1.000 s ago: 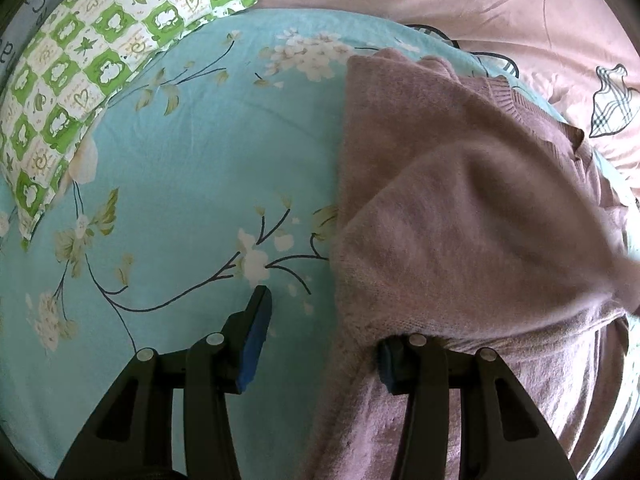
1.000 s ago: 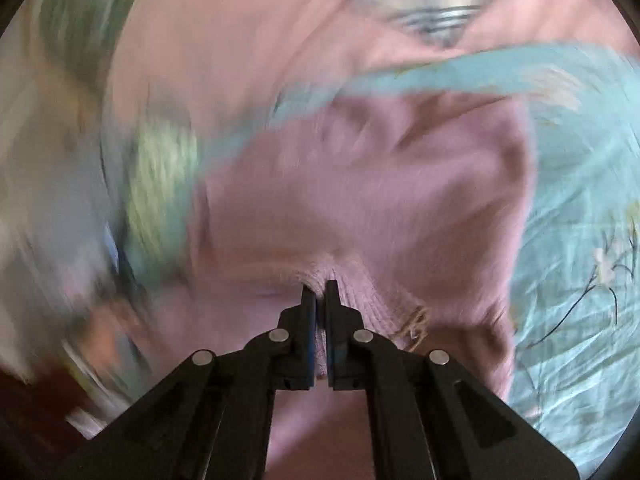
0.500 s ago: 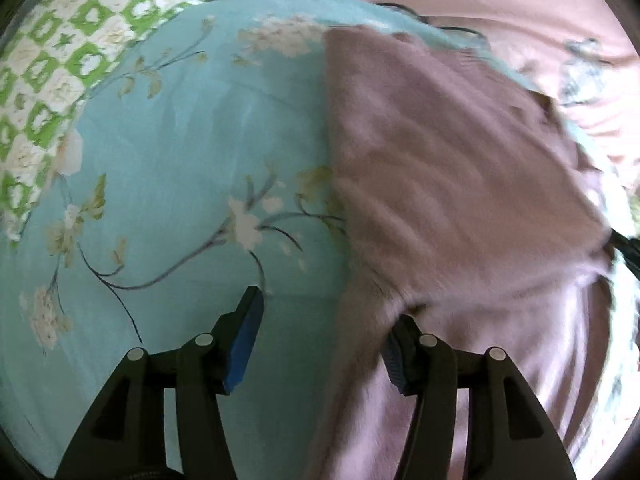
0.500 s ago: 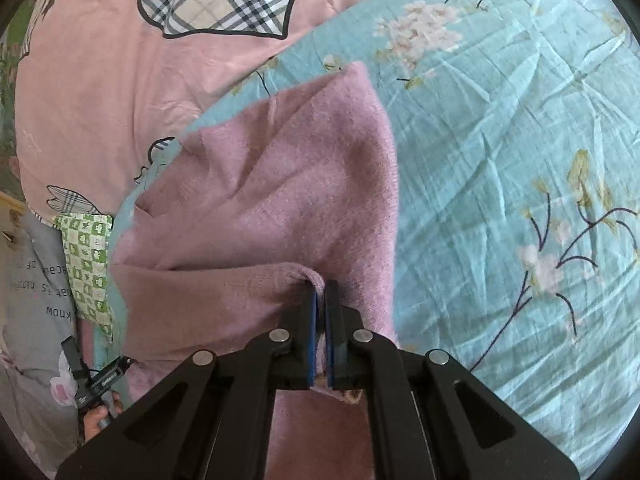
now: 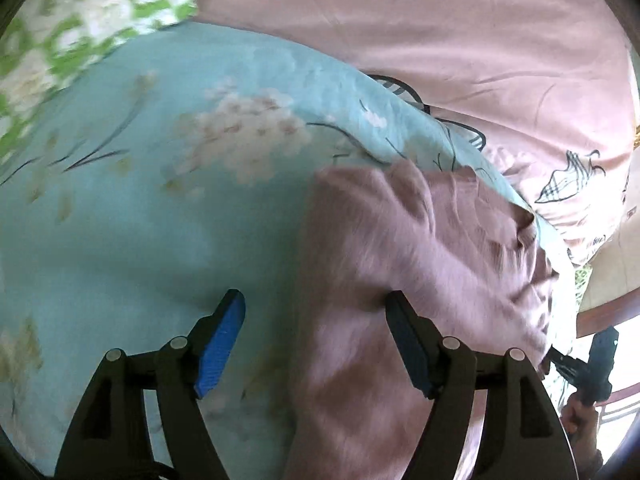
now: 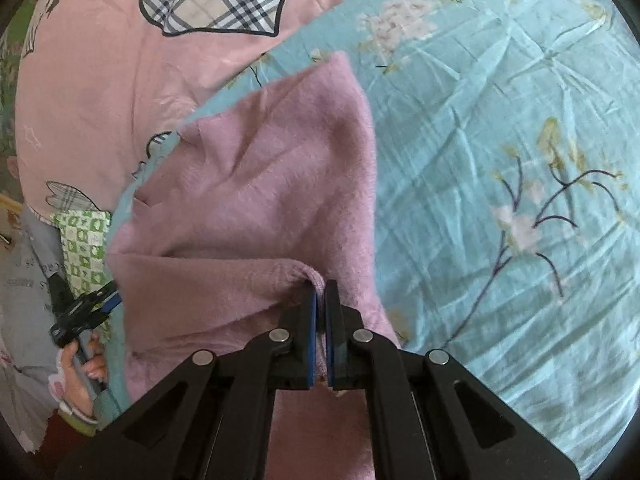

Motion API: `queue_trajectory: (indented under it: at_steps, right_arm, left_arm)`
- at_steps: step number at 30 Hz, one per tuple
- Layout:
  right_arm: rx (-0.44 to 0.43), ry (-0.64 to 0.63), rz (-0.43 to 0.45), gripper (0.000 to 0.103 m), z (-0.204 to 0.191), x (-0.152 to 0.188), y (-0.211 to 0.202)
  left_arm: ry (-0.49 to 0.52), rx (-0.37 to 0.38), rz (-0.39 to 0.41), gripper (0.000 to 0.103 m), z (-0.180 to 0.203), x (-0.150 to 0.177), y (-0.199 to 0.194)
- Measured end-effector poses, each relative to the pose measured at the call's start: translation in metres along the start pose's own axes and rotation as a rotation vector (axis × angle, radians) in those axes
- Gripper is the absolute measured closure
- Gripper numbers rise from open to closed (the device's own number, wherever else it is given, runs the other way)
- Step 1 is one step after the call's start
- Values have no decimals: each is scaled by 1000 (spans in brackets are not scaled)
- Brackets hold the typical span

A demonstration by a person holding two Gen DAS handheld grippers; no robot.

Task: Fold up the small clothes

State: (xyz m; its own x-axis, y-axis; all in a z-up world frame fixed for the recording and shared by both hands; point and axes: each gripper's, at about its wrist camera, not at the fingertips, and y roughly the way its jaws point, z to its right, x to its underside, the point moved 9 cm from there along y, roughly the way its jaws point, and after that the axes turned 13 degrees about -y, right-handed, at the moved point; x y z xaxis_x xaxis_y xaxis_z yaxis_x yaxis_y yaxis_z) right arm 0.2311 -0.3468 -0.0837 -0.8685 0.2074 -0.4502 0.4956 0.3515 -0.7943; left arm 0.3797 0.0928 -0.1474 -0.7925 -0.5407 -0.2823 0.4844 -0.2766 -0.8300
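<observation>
A mauve knitted sweater (image 6: 272, 184) lies partly folded on a light blue floral sheet (image 6: 500, 140). My right gripper (image 6: 321, 294) is shut on a folded ribbed edge of the sweater, holding it over the rest of the garment. In the left wrist view the sweater (image 5: 420, 264) fills the lower right. My left gripper (image 5: 314, 308) is open and empty above it; its right finger (image 5: 404, 328) is over the sweater and its left finger (image 5: 224, 332) over the sheet. The left gripper also shows in the right wrist view (image 6: 86, 312), held in a hand.
A pink quilt (image 6: 100, 80) with plaid heart patches lies beyond the sheet. A green and white checked pillow (image 5: 80, 20) sits at the top left of the left wrist view. The right gripper shows at the left wrist view's right edge (image 5: 592, 364).
The left gripper has drawn back and tilted up, so the sweater sits lower in its view. The right gripper has kept its hold and carried the edge a little further over the garment.
</observation>
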Motion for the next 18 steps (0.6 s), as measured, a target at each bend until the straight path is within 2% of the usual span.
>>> queue_trajectory:
  at_steps: [2,3,4,5,8,10,12,13,14,18]
  right_arm:
    - [-8,-2,3,99,-4,-4,1]
    - [-10,-9,1,99,-8,-6,1]
    - [-10,-19,-2,99,-11,-7,2]
    - [-8,-33,-6,99,-15,-8,2]
    - [-13,-66,-5,99,-25,-13,0]
    - [-26,-81,1,99,-31,-16,0]
    - [-1,-97,-17,99,-32,-16,8]
    - [8,-95,-24,99,-29,-15,12]
    - [19,-84,-31,99,-26,-15,16]
    - [66,-43,-39,99,-13,-13,27]
  left_arm:
    - [14,4,5,30,7,-7,8]
    - [36,0,21,36,11,-10,10]
    - [55,12,36,74,15,-12,10]
    - [65,27,34,92,18,-13,9]
    - [102,20,110,92,15,-16,-17]
    - [106,6,145,97,4,-19,-30]
    - [82,-28,141,98,-14,-22,-28]
    - [70,-41,140,103,-22,-24,-26]
    - [51,-78,151,103,-32,-28,-24]
    - [-4,-90,143,103,-50,-33,-23]
